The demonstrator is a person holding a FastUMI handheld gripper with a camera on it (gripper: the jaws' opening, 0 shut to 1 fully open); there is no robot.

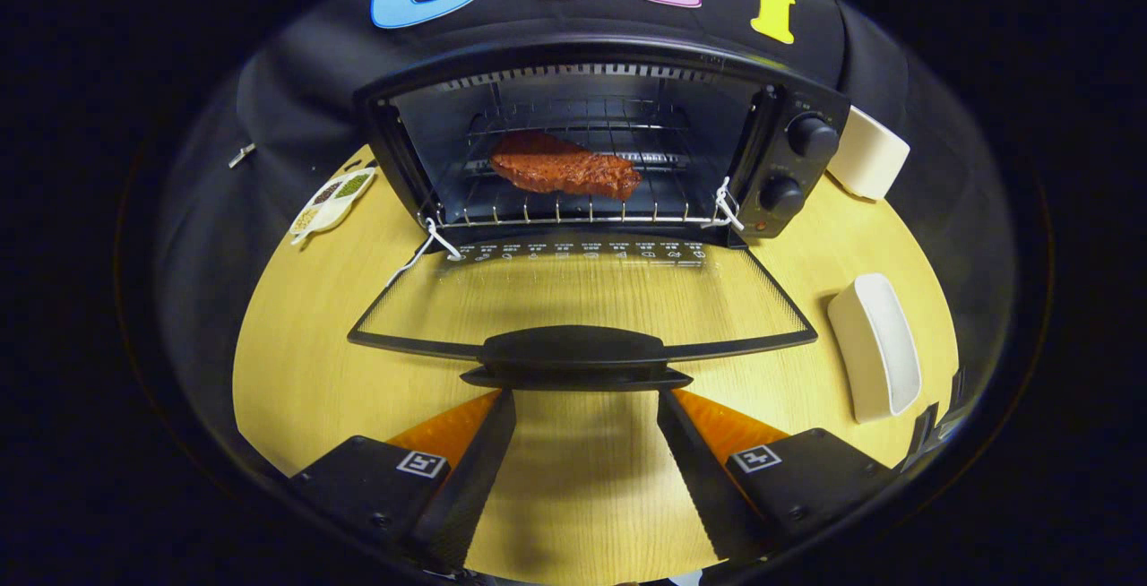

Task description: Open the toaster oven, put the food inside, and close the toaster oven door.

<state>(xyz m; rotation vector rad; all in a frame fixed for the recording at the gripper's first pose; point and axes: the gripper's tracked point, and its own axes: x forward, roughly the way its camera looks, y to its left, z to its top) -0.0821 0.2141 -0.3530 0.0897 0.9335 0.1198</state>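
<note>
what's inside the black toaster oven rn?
A reddish-brown steak-like food piece lies on the wire rack inside the black toaster oven. Its glass door hangs fully open; the open gripper sits just before the handle. The rack's underside is hidden.

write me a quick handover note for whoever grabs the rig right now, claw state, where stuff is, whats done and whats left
Claw: open, holding nothing, fingers spread just short of the door handle.
Toaster oven: on the wooden table, door folded fully down and lying flat ahead of the fingers.
Food: the steak lies on the wire rack inside the oven.
Done: oven opened, food placed inside.
Left: lift the door by its handle and swing it shut. The handle sits just beyond the fingertips, so coming up under it looks like the likely next move.
</note>
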